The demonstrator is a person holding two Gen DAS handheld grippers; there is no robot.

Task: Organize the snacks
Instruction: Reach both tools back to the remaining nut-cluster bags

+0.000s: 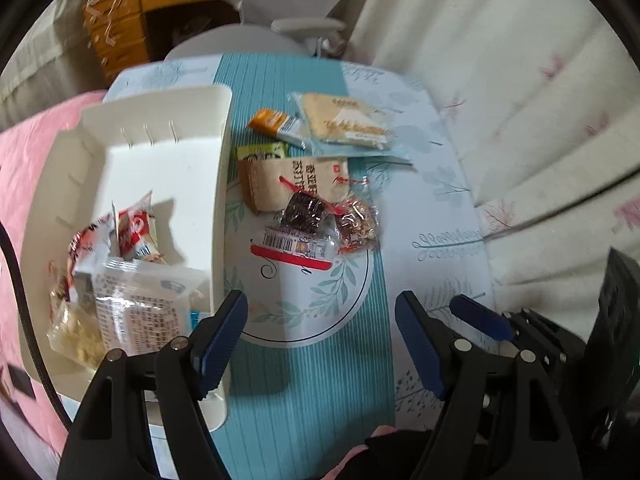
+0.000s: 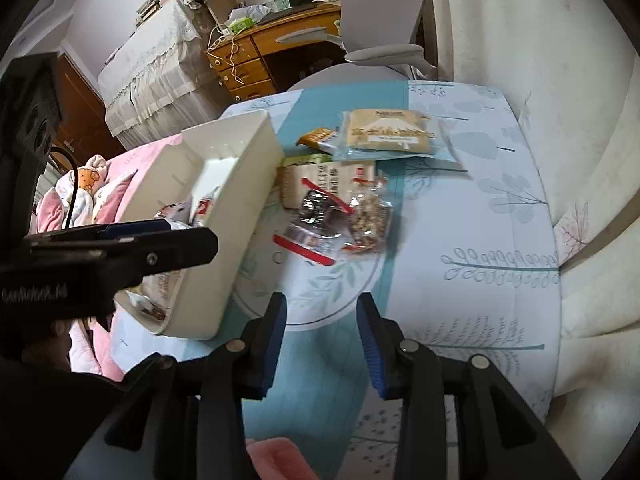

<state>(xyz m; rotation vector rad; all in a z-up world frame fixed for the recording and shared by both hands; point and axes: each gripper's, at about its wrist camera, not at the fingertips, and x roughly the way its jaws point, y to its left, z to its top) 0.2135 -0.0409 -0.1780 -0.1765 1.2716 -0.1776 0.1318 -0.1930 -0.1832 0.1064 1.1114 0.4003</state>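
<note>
A white bin (image 1: pixel 222 184) (image 2: pixel 240 216) stands on the left of the table and holds several snack packets (image 1: pixel 128 280). Loose snacks lie to its right: a clear bag of dark and nut sweets (image 1: pixel 320 220) (image 2: pixel 340 216), a tan packet (image 1: pixel 280 184) (image 2: pixel 320 180), a green packet (image 1: pixel 262 151), an orange bar (image 1: pixel 276 124) (image 2: pixel 318 136) and a flat cracker pack (image 1: pixel 348 124) (image 2: pixel 390 132). My left gripper (image 1: pixel 320 320) is open and empty, just in front of the sweets, its left finger by the bin wall. My right gripper (image 2: pixel 322 320) is open and empty, also short of the sweets.
The small table (image 1: pixel 440 208) (image 2: pixel 480 220) has a teal and white leaf-print top. A grey chair (image 1: pixel 280 32) (image 2: pixel 380 56) stands behind it, a wooden desk (image 1: pixel 120 28) (image 2: pixel 260 52) beyond. Cream curtains (image 2: pixel 560 120) hang on the right. Pink bedding (image 1: pixel 24 184) lies left.
</note>
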